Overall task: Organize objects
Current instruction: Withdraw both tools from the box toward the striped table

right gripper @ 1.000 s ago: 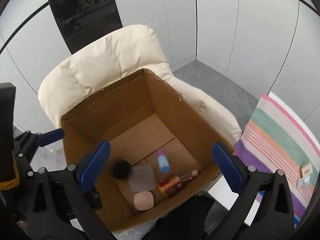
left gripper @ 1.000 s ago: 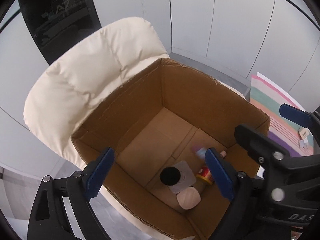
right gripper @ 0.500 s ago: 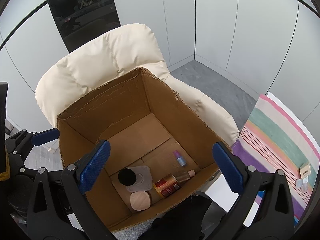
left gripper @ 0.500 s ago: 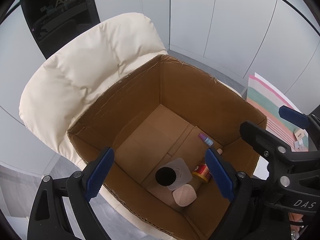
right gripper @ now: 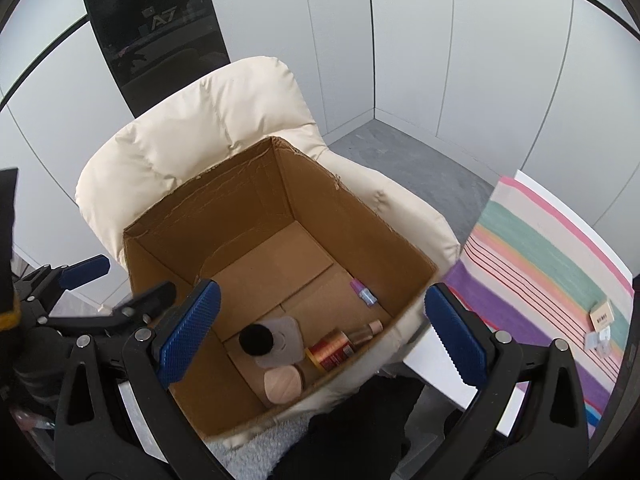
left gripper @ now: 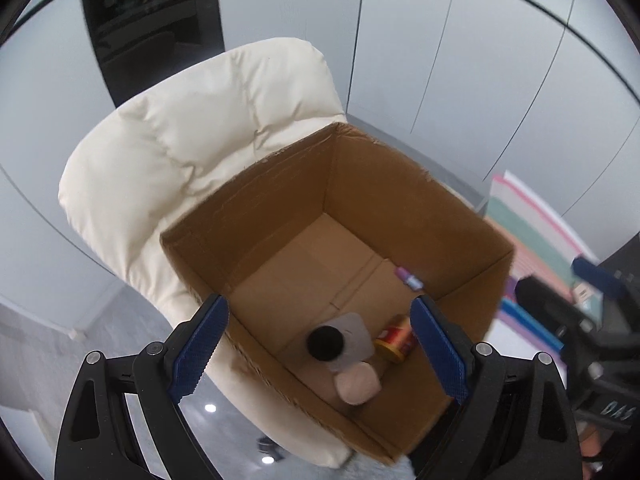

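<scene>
An open cardboard box [left gripper: 400, 196] [right gripper: 224, 216] stands on a cream padded chair [left gripper: 192, 148]. On its floor lie a black round lid [left gripper: 325, 343], a grey square pad [left gripper: 356, 334], a pink compact [left gripper: 357, 387], a red-and-gold bottle [left gripper: 396, 340] and a small purple-blue bottle [left gripper: 409, 279] [right gripper: 363, 293]. My left gripper [left gripper: 318, 308] hangs open above the box's near edge with nothing between its fingers. My right gripper [right gripper: 322, 292] is also open and holds nothing, above the near rim.
A white table with a striped cloth [right gripper: 540, 264] stands to the right, with small cartons [right gripper: 600, 314] on it. Pale fluffy fabric [right gripper: 256, 448] lies below the box. Grey floor and white wall panels surround the chair.
The small purple-blue bottle dropped through the box and came to rest by its right wall. Both grippers drew back and up from the box, still open.
</scene>
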The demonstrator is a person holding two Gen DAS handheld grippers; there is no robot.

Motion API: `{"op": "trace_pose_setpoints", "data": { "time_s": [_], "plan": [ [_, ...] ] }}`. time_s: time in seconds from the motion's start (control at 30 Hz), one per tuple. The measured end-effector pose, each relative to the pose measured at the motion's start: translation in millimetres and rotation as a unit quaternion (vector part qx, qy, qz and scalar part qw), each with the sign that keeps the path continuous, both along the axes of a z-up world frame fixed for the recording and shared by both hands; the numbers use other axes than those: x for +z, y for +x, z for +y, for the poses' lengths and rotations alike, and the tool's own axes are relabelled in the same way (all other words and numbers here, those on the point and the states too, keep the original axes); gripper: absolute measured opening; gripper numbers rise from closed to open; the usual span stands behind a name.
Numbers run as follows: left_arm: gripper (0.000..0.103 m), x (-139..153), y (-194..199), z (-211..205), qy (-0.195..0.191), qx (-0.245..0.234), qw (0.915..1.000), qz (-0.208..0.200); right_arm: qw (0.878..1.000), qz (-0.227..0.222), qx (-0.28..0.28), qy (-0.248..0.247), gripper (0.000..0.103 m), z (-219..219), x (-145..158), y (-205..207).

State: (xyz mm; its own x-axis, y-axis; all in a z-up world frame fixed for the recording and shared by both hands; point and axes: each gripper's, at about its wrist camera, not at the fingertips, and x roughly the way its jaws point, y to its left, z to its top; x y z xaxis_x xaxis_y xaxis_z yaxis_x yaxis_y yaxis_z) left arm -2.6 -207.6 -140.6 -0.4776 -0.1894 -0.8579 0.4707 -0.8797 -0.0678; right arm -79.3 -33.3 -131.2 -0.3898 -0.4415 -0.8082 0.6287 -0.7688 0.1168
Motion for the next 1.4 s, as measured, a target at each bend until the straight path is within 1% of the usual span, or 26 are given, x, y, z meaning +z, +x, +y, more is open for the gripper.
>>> {"op": "trace_pose_setpoints", "data": {
  "time_s": [0.07,0.17,0.33,0.4,0.47,0.6,0.7,0.8,1.07,1.27,1.4],
  "plan": [
    [0.093,7.3,10.8,6.1,0.004,-0.004,0.9999,0.013,1.000,0.001,0.001,-0.001,0.103,8.3,4.9,9.7],
    [0.093,17.0,31.9,21.7,-0.017,-0.018,0.9994,0.026,1.000,0.007,-0.004,-0.003,0.103,20.5,13.2,23.6],
    [0.093,19.7,64.2,41.2,-0.031,-0.034,0.9986,0.026,1.000,0.023,-0.008,-0.011,0.103,42.0,28.9,56.6],
    [0.093,21.3,76.8,50.2,-0.051,-0.039,0.9976,0.025,0.999,0.030,-0.011,-0.010,0.103,48.5,31.1,71.1],
    [0.093,23.8,88.2,55.8,-0.064,-0.039,0.9968,0.027,0.999,0.026,-0.015,-0.017,0.103,58.0,30.9,89.1],
    [0.093,30.1,106.3,58.3,-0.066,-0.035,0.9962,0.044,0.999,0.013,-0.020,-0.023,0.103,71.0,30.3,114.4],
    [0.093,33.2,106.9,57.0,-0.055,-0.035,0.9965,0.053,0.999,0.016,-0.015,-0.023,0.103,75.0,30.4,129.3],
    [0.093,29.4,105.2,57.9,-0.035,-0.040,0.9975,0.047,1.000,0.018,-0.019,-0.012,0.103,75.9,28.6,132.4],
    [0.093,25.9,103.3,63.1,-0.039,-0.044,0.9973,0.044,0.999,0.025,-0.035,-0.019,0.103,89.9,36.2,132.4],
    [0.093,16.6,94.4,66.2,-0.029,-0.041,0.9983,0.029,0.998,0.018,-0.058,-0.030,0.103,104.5,36.2,125.4],
    [0.093,18.3,84.4,78.1,-0.027,-0.053,0.9975,0.038,0.996,0.017,-0.078,-0.036,0.103,117.9,35.5,120.6]
  ]
}}
